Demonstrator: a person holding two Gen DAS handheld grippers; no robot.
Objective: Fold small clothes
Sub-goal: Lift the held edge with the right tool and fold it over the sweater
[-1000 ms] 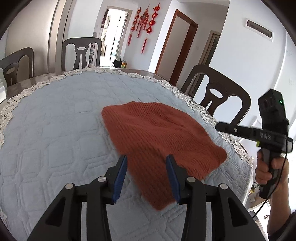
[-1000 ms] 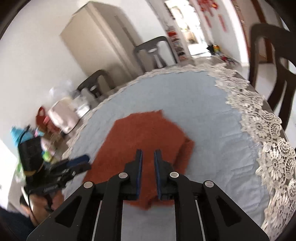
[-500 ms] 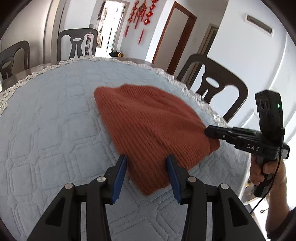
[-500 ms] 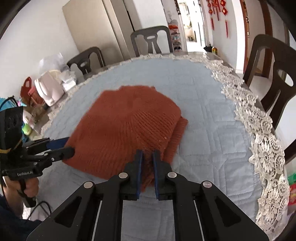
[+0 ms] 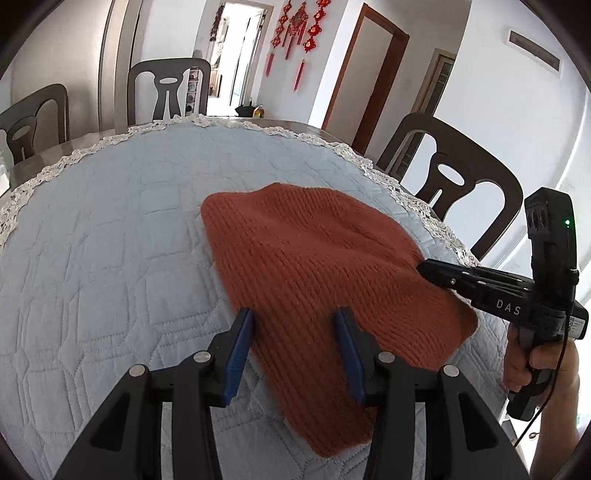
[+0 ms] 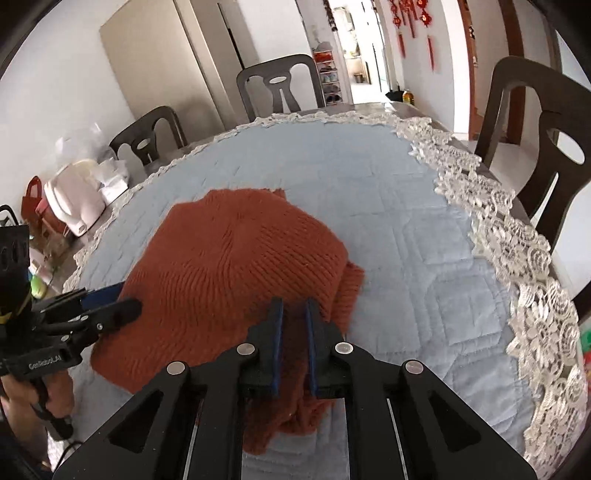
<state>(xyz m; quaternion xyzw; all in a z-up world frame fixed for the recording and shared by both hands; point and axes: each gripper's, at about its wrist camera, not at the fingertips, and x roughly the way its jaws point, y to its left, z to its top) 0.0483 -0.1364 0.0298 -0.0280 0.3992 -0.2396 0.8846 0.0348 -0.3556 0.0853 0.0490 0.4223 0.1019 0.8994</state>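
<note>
- One rust-orange knitted garment (image 5: 317, 280) lies on the bench.
- One pale blue quilted cloth (image 5: 103, 258) with a white lace border covers the bench.
- Two tongs are in view: the left tongs (image 5: 293, 332) and the right tongs (image 6: 294, 325).
- Each of the tongs has two blue-padded fingers (image 5: 238, 347).
- Three dark chairs (image 5: 454, 184) stand around the bench in the left wrist view.
- Three chairs also show in the right wrist view.
- One white kettle-like appliance (image 6: 75, 203) sits at the bench's far left edge.
- Several red hanging ornaments (image 5: 299, 26) decorate the far wall; their exact number is hard to tell.
</note>
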